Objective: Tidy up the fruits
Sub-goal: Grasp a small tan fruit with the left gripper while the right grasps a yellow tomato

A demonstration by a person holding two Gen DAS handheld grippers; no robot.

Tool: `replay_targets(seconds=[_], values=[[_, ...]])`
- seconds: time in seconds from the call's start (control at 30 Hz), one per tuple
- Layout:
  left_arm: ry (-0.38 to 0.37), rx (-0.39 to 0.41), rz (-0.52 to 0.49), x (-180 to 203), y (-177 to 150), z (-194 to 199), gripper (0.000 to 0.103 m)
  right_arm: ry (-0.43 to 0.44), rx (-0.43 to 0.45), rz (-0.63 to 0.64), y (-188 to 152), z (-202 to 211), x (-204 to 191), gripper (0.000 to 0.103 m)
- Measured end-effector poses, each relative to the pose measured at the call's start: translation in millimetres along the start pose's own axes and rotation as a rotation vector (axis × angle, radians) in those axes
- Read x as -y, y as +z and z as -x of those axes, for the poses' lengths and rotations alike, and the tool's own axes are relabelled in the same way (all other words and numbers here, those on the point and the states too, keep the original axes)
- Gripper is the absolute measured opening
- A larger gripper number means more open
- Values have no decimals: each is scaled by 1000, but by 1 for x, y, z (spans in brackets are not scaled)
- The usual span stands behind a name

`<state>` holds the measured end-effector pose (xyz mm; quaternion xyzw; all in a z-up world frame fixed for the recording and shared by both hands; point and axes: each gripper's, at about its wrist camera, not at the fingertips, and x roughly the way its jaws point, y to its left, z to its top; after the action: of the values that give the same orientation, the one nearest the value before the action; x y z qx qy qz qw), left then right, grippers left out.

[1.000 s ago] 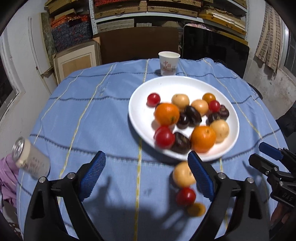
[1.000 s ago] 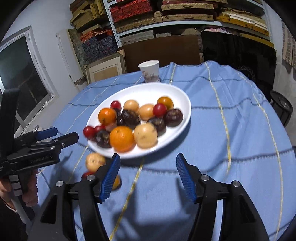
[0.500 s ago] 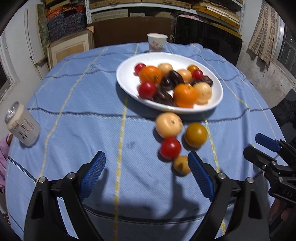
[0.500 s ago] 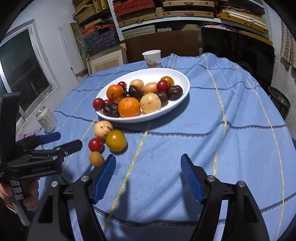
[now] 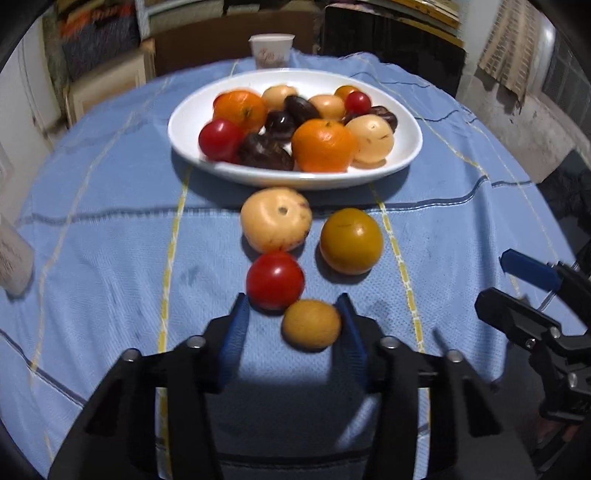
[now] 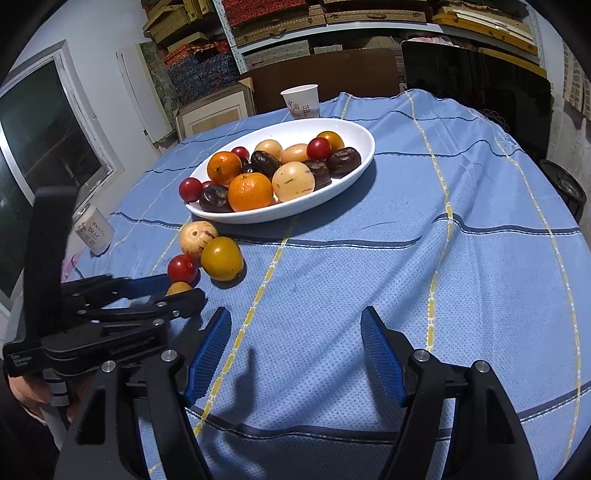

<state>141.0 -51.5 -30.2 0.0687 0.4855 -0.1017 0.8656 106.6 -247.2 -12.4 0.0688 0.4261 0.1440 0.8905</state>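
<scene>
Shelves [image 6: 332, 22] of boxes behind; window [image 6: 40, 140] left.

One plate [image 6: 347, 125] was on the table. On the plate lay two oranges [image 5: 323, 146], five dark fruits [image 6: 216, 197], three pale yellow fruits [image 5: 371, 138], one small amber fruit [image 6: 330, 139] and at least three tomatoes [image 5: 221, 139] - a fourth may have been hidden among them. In front of the plate lay four loose fruits: one pale fruit [image 5: 275, 218], one amber fruit [image 5: 351, 240], one tomato [image 5: 275, 278] and one tan fruit [image 5: 311, 324]. Behind the plate stood one cup [image 6: 301, 100]; to its left, one can [image 6: 94, 230].
</scene>
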Motion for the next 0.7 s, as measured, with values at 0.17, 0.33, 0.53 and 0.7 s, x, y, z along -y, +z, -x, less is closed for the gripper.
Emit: replay_targets(seconds=[0.17, 0.33, 0.53, 0.7], values=[[-23, 3, -63, 8, -3, 5, 28, 1, -19, 19, 2, -5, -4, 74], [-58, 17, -41, -11, -13, 17, 28, 3, -32, 71, 9, -12, -18, 74], [-73, 17, 8, -40, -21, 23, 28, -9, -73, 170, 21, -40, -47, 74], [-84, 8, 35, -52, -22, 17, 28, -31, -63, 178, 32, -54, -56, 74]])
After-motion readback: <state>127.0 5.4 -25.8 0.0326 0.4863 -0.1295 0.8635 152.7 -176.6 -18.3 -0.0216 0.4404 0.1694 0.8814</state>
